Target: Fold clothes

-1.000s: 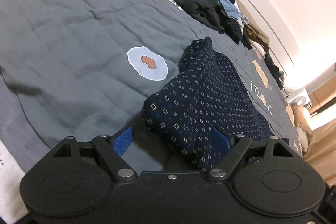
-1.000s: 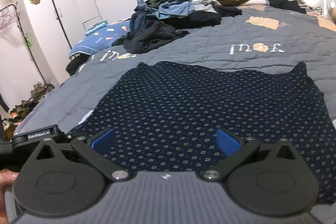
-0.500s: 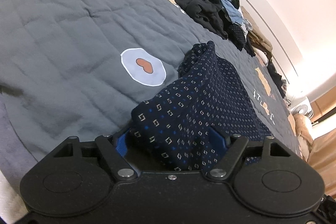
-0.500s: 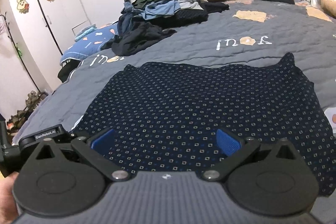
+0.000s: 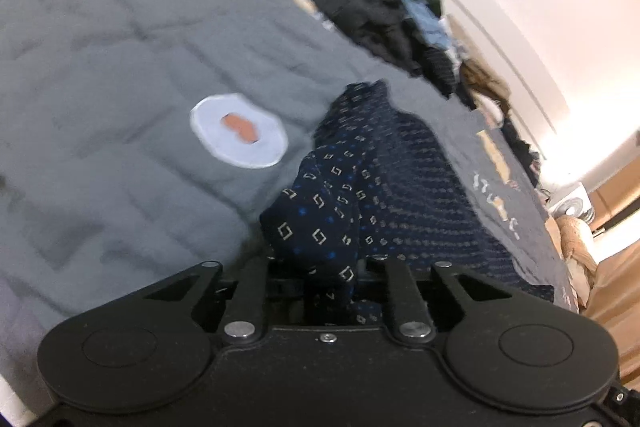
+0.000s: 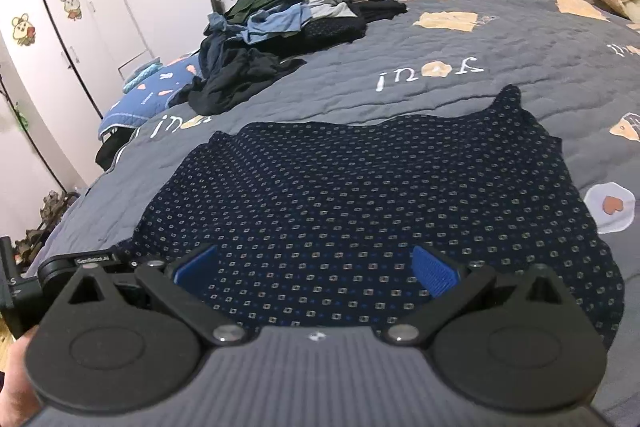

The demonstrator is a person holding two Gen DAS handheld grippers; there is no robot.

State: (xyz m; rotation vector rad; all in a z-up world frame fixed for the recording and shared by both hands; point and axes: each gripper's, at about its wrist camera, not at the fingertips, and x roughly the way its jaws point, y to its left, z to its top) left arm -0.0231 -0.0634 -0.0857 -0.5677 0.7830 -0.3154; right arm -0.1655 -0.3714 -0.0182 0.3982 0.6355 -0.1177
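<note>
A: The left wrist view is smeared; can you read the letters on the quilt (image 5: 120,75)?

B: No, too blurred. The clothes pile (image 5: 384,11) is only dark and blue shapes.

A: And the left tongs (image 5: 328,267)?

B: Their pads are buried under the bunched navy garment (image 5: 360,195) as the jaws close on it.

A: The right view?

B: The garment's near edge hides behind the right tongs (image 6: 316,267), and a hand (image 6: 16,383) is cut off at the left edge.
</note>
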